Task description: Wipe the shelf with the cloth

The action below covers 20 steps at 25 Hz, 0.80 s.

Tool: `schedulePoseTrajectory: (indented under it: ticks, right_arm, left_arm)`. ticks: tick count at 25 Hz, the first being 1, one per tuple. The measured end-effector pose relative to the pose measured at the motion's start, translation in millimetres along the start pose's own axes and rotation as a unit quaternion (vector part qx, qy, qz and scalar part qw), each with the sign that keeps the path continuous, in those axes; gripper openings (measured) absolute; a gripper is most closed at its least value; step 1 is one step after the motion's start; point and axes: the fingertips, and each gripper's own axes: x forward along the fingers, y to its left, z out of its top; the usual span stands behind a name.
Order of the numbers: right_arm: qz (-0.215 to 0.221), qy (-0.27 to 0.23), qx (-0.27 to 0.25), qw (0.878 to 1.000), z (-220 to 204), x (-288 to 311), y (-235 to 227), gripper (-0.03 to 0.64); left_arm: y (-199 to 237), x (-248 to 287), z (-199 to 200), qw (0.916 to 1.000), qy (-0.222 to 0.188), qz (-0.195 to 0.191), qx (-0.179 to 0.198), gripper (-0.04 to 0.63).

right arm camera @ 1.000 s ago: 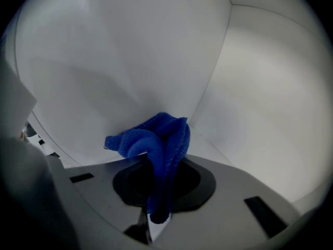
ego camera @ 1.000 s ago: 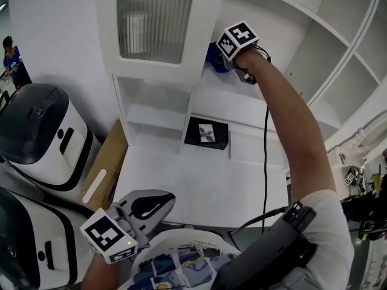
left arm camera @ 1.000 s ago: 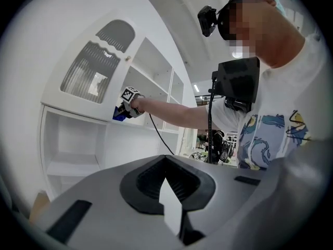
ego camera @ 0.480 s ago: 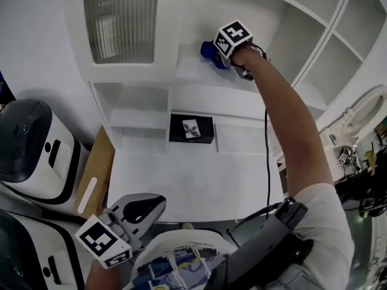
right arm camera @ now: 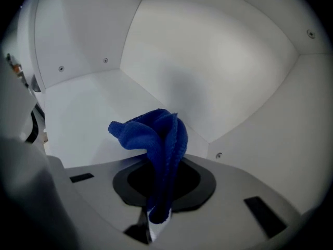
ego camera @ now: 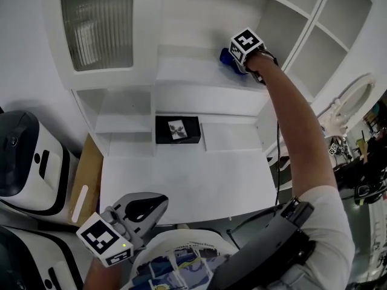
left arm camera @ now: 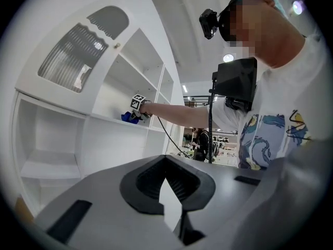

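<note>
The blue cloth [ego camera: 225, 57] is bunched on the white upper shelf [ego camera: 181, 71], held there by my right gripper [ego camera: 233, 61] at the end of the outstretched arm. In the right gripper view the cloth [right arm camera: 156, 137] rises folded out of the right gripper [right arm camera: 155, 215], which is shut on it, just above the shelf board [right arm camera: 86, 119] near the back corner. My left gripper [ego camera: 158, 203] hangs low by the person's body, far from the shelf. In its own view the left gripper [left arm camera: 171, 212] is shut with nothing in it, and the cloth [left arm camera: 127, 117] shows small in the distance.
A cabinet door with ribbed glass [ego camera: 97, 26] stands open left of the shelf. A black box [ego camera: 177, 130] sits in a lower compartment above the white counter [ego camera: 187, 180]. White and black machines [ego camera: 24, 162] and a cardboard sheet [ego camera: 84, 180] stand at the left.
My right gripper has slid the cloth to the right along the upper shelf, toward the upright divider. The left gripper has stayed low at the body.
</note>
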Motion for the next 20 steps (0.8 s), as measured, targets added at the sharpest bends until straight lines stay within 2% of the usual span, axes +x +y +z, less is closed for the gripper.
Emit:
schedulePoseTrajectory:
  ticks: [5,8,13,20]
  right_arm:
    - [-0.048,0.032,-0.032,0.998,-20,-4,-14,0.066]
    - [-0.056,0.024,-0.040,0.997,-16,-10,-11,0.066]
    - [-0.017,-0.033,-0.023,0.999,13,-33,13,0.066]
    - [0.054,-0.087,-0.036,0.994,65,-52,82,0.066]
  left_arm:
    - [-7,7,1,0.9998,0.003,-0.018,0.005,0.012]
    - [-13,5,0,0.9998,0.004,-0.019,0.008,0.012]
    - [-13,-7,-2,0.9999,0.004,-0.012,0.006,0.012]
    - [-15,-27,-4,1.0000,0.001,0.002,0.007,0.012]
